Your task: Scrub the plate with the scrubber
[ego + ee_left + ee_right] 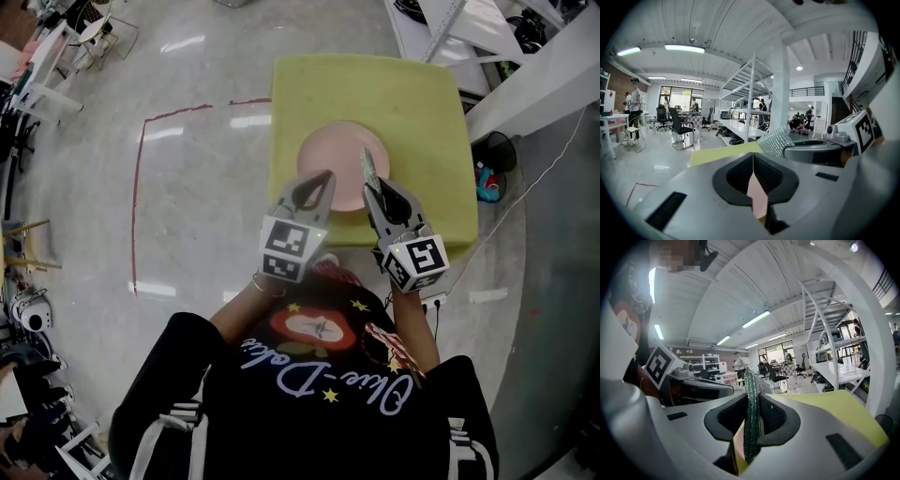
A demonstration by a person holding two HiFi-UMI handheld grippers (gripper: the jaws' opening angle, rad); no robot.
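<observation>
A round pink plate (339, 150) lies on a yellow-green table top (422, 103). My left gripper (327, 176) is shut, its tips over the plate's near left part. Nothing shows between its pads, and the pink plate (757, 197) is seen through the gap behind the tips (753, 157). My right gripper (372, 187) is shut on a thin green and silver scrubber (367, 166). The scrubber stands on edge over the plate's near right part. In the right gripper view the scrubber (751, 420) runs upright between the black pads.
The table top (834, 413) reaches beyond and to the right of the plate. A red tape line (139, 187) marks the shiny floor at the left. White shelving (450, 28) stands behind the table, and a cable with a blue and red item (487, 183) lies at its right.
</observation>
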